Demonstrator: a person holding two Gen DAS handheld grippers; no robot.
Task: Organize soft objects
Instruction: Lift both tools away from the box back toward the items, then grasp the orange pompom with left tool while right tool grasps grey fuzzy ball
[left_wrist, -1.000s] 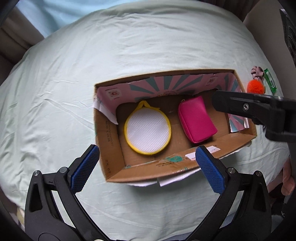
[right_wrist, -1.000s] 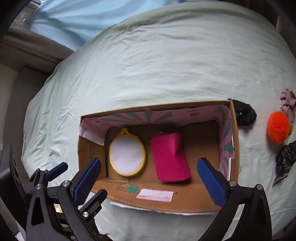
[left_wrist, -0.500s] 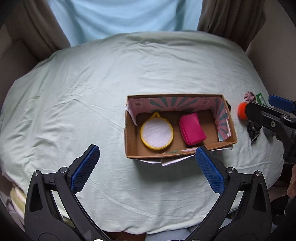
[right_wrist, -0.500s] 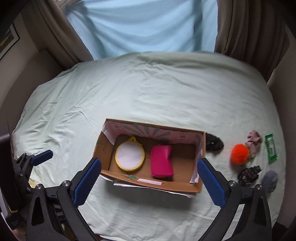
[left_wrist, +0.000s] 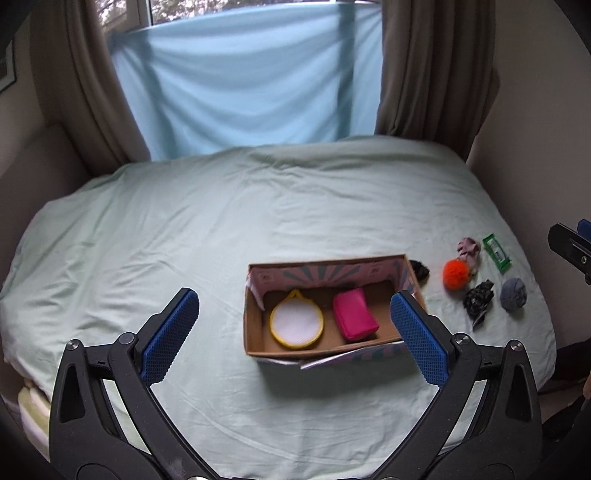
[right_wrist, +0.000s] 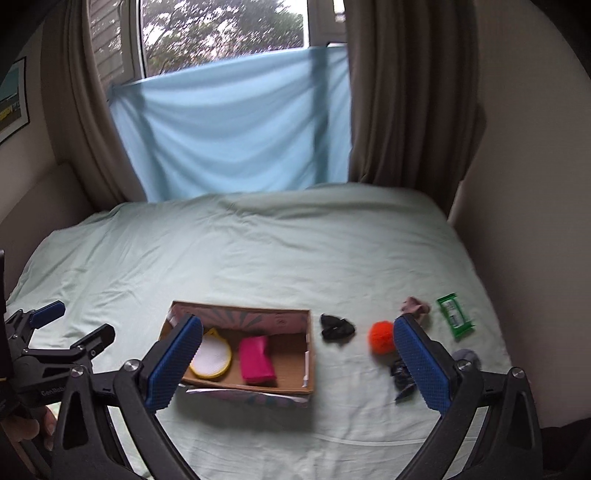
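A cardboard box (left_wrist: 251, 325) (right_wrist: 312, 354) lies on the pale green bed. It holds a round white pad with a yellow rim (left_wrist: 296, 324) (right_wrist: 211, 354) and a pink pouch (left_wrist: 354, 314) (right_wrist: 255, 360). To its right lie a black scrunchie (right_wrist: 336, 329), an orange pom-pom (left_wrist: 457, 273) (right_wrist: 381, 336), a pink cloth (left_wrist: 468, 250), a dark patterned cloth (left_wrist: 478, 300), a grey ball (left_wrist: 513, 293) and a green packet (left_wrist: 498, 253) (right_wrist: 455, 314). My left gripper (left_wrist: 293, 332) and right gripper (right_wrist: 297, 362) are open, empty, held high and back from the box.
The bed (left_wrist: 221, 221) fills the room's middle. A blue sheet (left_wrist: 251, 85) hangs over the window between brown curtains (left_wrist: 436, 74). Walls close in on the left and right. Folded linen (left_wrist: 33, 410) shows under the bed's left edge.
Both grippers have pulled up and back from the box, so the whole bed and window now show. Both stay open. The objects have not moved.
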